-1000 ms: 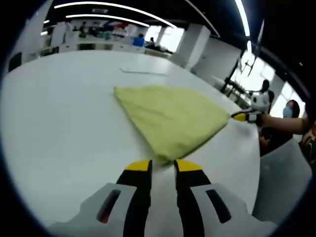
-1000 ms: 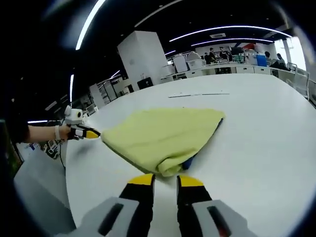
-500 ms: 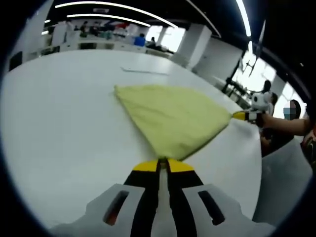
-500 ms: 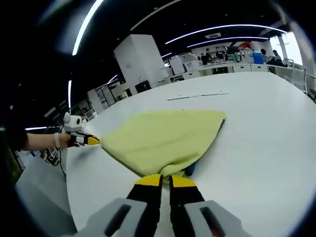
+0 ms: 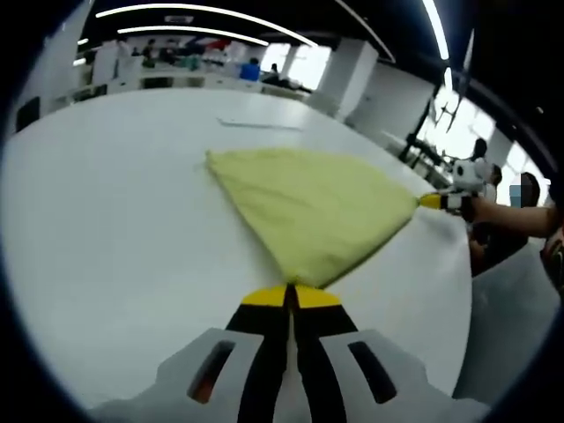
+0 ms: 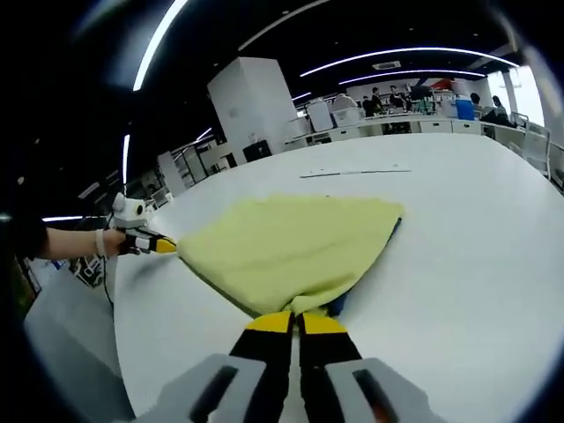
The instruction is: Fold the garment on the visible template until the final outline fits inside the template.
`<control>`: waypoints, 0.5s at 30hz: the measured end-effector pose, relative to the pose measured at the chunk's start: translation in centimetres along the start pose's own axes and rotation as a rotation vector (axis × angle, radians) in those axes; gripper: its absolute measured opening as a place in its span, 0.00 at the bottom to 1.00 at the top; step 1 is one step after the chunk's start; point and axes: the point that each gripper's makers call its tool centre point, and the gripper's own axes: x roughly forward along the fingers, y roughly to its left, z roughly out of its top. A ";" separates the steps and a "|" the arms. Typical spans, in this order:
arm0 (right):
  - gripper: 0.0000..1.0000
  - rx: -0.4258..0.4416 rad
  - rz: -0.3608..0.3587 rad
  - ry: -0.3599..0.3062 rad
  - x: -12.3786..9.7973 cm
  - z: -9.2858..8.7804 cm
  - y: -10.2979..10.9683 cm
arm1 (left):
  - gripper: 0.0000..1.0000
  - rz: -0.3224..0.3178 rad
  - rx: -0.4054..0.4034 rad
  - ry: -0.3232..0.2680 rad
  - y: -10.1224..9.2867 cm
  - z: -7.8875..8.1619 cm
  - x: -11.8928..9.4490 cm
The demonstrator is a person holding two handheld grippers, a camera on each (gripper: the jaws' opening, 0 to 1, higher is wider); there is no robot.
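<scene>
A yellow-green garment [image 5: 308,203] lies folded into a rough triangle on the white table [image 5: 106,229]. My left gripper [image 5: 289,296] is shut on its nearest corner. At the cloth's right tip, the right gripper [image 5: 434,201] pinches the other corner, held by a hand [image 5: 498,214]. In the right gripper view the same garment [image 6: 291,242] spreads ahead, and a blue layer [image 6: 340,303] peeks out under its right edge. My right gripper [image 6: 295,320] is shut on the near corner there. The left gripper [image 6: 159,245] grips the left tip.
A thin dark line [image 5: 257,125] marks the table [image 6: 476,264] beyond the garment, also visible as the line [image 6: 352,172]. The table's rounded edge [image 5: 463,291] drops off near the right gripper. Desks and people [image 5: 251,72] stand far behind.
Both grippers went from open just short of the garment's corners to shut on them. The cloth is pulled a little tauter between them.
</scene>
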 end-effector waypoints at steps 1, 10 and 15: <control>0.00 0.000 0.001 0.001 -0.2 0.0 -0.2 | 0.00 0.002 0.002 -0.002 0.1 0.1 0.0; 0.00 -0.024 0.048 0.031 -1.6 -0.1 -1.2 | 0.00 0.023 -0.015 -0.012 0.6 0.6 -0.6; 0.00 -0.048 0.094 0.058 -1.8 -0.6 -0.9 | 0.00 0.022 -0.009 0.011 0.5 -0.3 -0.7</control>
